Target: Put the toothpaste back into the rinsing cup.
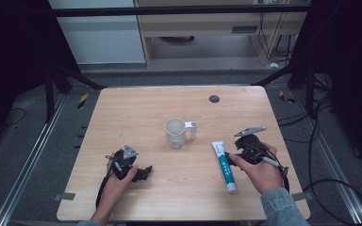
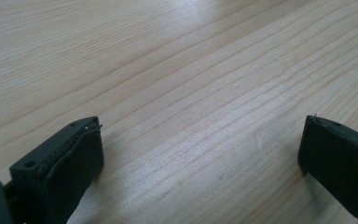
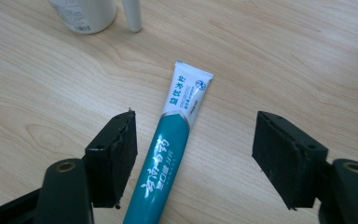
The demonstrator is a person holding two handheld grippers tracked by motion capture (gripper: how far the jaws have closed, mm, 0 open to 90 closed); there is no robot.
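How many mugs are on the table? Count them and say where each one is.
1. The white mug stands upright near the middle of the table, handle toward the person's right, just left of the toothpaste tube.

Teal-and-white toothpaste tube [image 1: 225,166], lying flat on the table [image 1: 169,193] — white mug [image 1: 176,132] nearby

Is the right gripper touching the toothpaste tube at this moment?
Cannot tell. In the right gripper view the toothpaste tube lies flat on the table between the open jaws of the right gripper; it runs close beside one pad, with no plain gap or contact.
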